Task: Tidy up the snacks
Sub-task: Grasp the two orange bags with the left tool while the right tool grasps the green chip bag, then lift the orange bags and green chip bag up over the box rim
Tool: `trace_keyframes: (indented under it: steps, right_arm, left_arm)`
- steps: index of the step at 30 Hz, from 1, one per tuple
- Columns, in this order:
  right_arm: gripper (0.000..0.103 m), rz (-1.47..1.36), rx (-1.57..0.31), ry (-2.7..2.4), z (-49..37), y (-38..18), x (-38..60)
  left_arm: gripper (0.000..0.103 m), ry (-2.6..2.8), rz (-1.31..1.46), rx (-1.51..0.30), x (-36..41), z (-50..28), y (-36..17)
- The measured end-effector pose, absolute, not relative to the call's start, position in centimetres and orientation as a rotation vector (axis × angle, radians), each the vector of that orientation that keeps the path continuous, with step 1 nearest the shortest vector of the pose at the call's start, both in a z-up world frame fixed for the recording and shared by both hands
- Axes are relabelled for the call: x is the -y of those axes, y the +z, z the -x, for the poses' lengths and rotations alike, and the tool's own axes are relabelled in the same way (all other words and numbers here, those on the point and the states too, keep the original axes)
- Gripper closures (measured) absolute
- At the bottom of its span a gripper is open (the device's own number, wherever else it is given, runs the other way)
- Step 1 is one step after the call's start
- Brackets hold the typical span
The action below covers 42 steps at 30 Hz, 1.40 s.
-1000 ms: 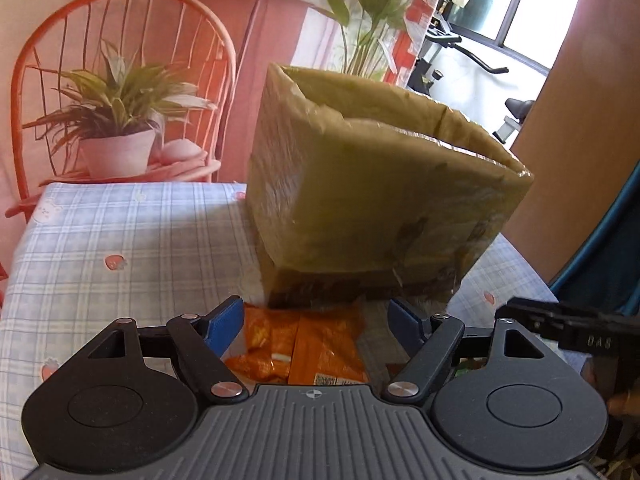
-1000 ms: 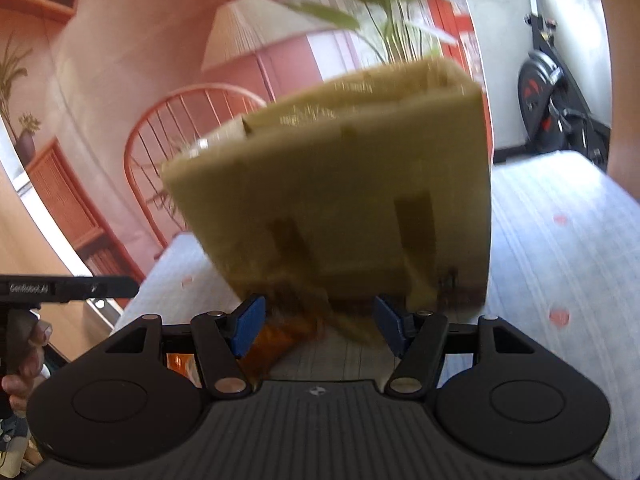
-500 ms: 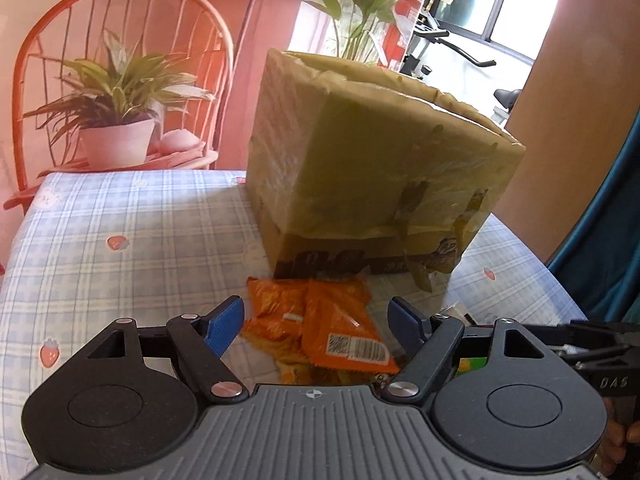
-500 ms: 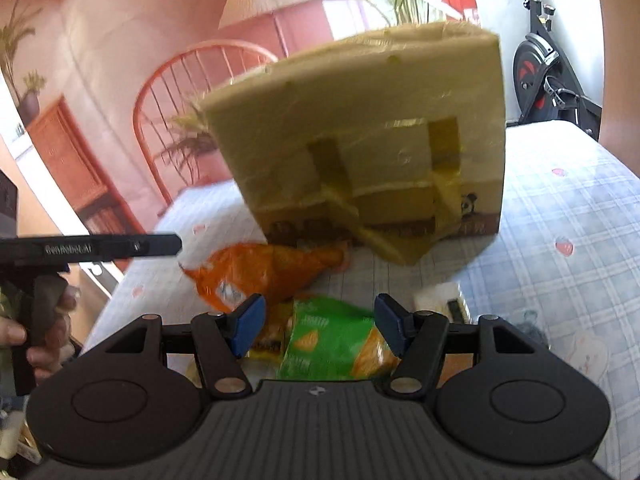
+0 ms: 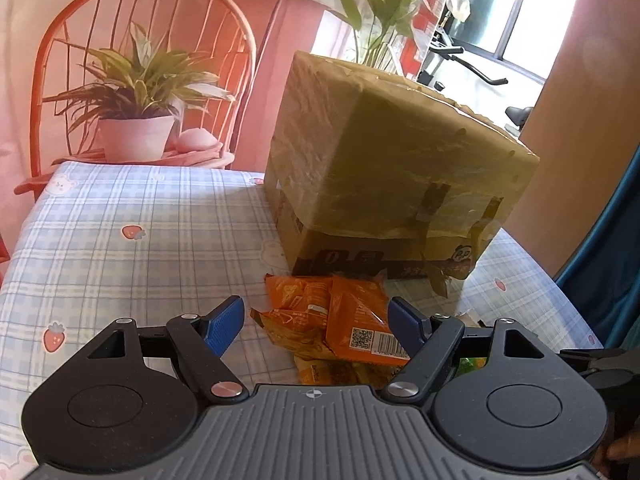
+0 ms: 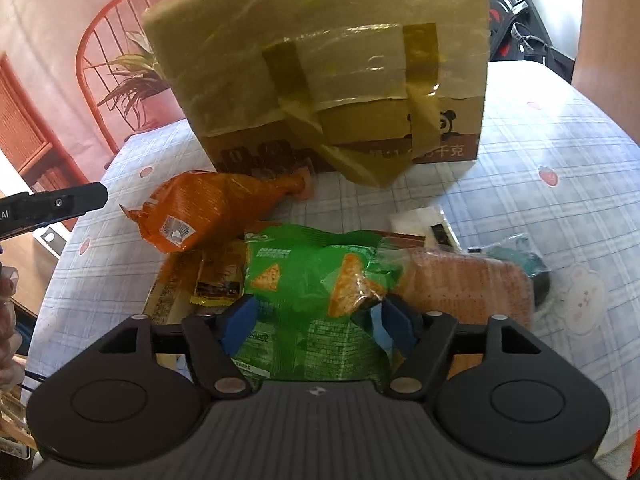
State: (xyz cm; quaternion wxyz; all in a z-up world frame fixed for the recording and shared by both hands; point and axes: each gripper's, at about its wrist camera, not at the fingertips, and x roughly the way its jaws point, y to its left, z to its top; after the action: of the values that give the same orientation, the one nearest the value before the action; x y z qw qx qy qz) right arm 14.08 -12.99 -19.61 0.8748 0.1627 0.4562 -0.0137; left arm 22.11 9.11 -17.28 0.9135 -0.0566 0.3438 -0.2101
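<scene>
Right now the right gripper (image 6: 316,320) is hovering over the green bag (image 6: 316,292), its jaws opening; the bag is lying between the blue pads (image 6: 240,320), and I cannot tell whether they are touching it. Beside it, an orange bag (image 6: 216,208) is lying in front of the box (image 6: 328,68), and a pink packet (image 6: 468,284) is sitting on the bag's right. Meanwhile the left gripper (image 5: 316,320) is standing open and empty above the orange packets (image 5: 332,320), which are resting on the tablecloth (image 5: 120,240) just before the box (image 5: 392,168).
</scene>
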Motion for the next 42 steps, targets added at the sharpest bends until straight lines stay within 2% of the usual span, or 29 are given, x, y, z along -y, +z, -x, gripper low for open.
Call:
trace_keyframes:
  steps: [4, 7, 15, 20, 22, 31, 33, 34, 38, 42]
  right_arm:
    - [0.015, -0.308, -0.96, -0.018, -14.8, -20.3, 12.4]
    - [0.014, -0.314, -0.945, -0.009, -15.3, -20.8, 12.7]
    - [0.032, -0.313, -0.874, 0.013, -14.7, -21.1, 13.4]
    - [0.033, -0.323, -0.862, 0.035, -14.4, -21.3, 13.6]
    - [0.033, -0.329, -0.86, 0.042, -14.4, -21.4, 13.7]
    - [0.032, -0.364, -0.862, 0.07, -14.7, -21.8, 13.9]
    - [0.032, -0.368, -0.862, 0.071, -14.6, -21.8, 14.0]
    - [0.032, -0.369, -0.862, 0.072, -14.6, -21.8, 14.0]
    - [0.032, -0.372, -0.862, 0.074, -14.6, -21.8, 13.9]
    - [0.031, -0.374, -0.864, 0.074, -14.6, -21.8, 13.8]
  left_arm:
    - [0.021, -0.445, 0.135, -0.732, -8.8, -23.1, -17.6]
    - [0.019, -0.446, 0.126, -0.752, -8.2, -24.2, -18.0]
    - [0.019, -0.45, 0.099, -0.831, -5.8, -27.5, -19.7]
    - [0.018, -0.427, 0.102, -0.888, -5.1, -29.0, -21.1]
    - [0.012, -0.428, 0.111, -0.893, -5.0, -29.3, -21.4]
    - [0.01, -0.44, 0.072, -0.916, -3.9, -29.9, -22.1]
    - [0.013, -0.436, 0.043, -0.917, -3.7, -29.8, -22.1]
    - [0.021, -0.435, 0.026, -0.916, -3.5, -29.7, -22.1]
    - [0.031, -0.438, 0.006, -0.889, -3.4, -29.1, -21.6]
    - [0.034, -0.425, 0.004, -0.848, -3.9, -28.3, -20.9]
